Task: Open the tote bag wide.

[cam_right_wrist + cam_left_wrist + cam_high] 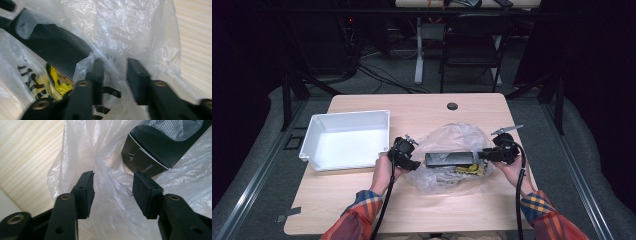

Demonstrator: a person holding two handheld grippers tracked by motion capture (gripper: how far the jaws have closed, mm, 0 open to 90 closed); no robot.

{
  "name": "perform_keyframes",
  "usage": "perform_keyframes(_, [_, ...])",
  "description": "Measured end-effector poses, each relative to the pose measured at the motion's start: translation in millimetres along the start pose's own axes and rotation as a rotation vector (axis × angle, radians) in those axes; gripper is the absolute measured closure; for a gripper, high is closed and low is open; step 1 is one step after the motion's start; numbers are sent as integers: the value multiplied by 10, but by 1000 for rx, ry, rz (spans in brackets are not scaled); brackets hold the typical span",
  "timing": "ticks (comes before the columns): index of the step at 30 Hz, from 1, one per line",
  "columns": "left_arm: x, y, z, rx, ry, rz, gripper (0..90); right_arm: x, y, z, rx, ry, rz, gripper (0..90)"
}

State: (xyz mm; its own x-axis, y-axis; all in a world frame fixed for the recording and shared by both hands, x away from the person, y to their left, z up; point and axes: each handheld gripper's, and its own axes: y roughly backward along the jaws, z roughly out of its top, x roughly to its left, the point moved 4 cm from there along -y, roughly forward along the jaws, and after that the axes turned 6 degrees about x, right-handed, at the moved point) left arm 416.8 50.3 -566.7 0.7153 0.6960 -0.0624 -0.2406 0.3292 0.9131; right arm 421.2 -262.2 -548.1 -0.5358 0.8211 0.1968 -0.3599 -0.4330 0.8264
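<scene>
A clear plastic bag (452,136) lies on the table's middle with a long black box (451,159) and a yellow-and-black packet (470,169) inside it. My left gripper (414,164) is at the bag's left end. In the left gripper view it (113,187) stands open with loose bag film (82,147) between the pads and the box's end (155,150) just beyond. My right gripper (484,155) is at the bag's right end. In the right gripper view it (115,72) is open around a fold of bag (125,30), with the box (57,47) and packet (58,82) to its left.
An empty white bin (347,116) sits on the table's left half, close to my left gripper. A round cable hole (452,106) is near the table's far edge. Bare wood table (412,210) lies in front of the bag. A folding chair (472,45) stands beyond the table.
</scene>
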Motion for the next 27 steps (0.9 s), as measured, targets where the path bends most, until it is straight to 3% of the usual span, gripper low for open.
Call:
perform_keyframes(1, [-6, -4, 1, -2, 0, -3, 545, -4, -10, -4, 2, -2, 5, 828])
perform_keyframes(3, [-15, -5, -2, 3, -10, -26, 586, 8, -20, -13, 4, -4, 33, 888])
perform_keyframes(6, [-23, 12, -23, 5, -15, -51, 624, 84, -35, -17, 15, 18, 57, 900])
perform_keyframes(10, [17, 45, -62, 1, -10, -47, 668, 183, -55, -9, 34, 61, 83, 900])
perform_keyframes(15, [104, 24, -53, -8, 9, 7, 699, 40, -98, 22, 28, 41, -33, 900])
perform_keyframes(18, [117, -49, -46, 16, 5, 41, 726, -46, -204, -5, 68, 41, -99, 900])
perform_keyframes(20, [101, -109, -58, 49, -10, 57, 756, -73, -264, -48, 117, 68, -154, 900])
perform_keyframes(23, [92, -176, -83, 81, -21, 68, 813, -76, -303, -92, 150, 90, -198, 900])
perform_keyframes(27, [90, -184, -127, 115, -41, 75, 875, -85, -275, -135, 193, 104, -204, 900])
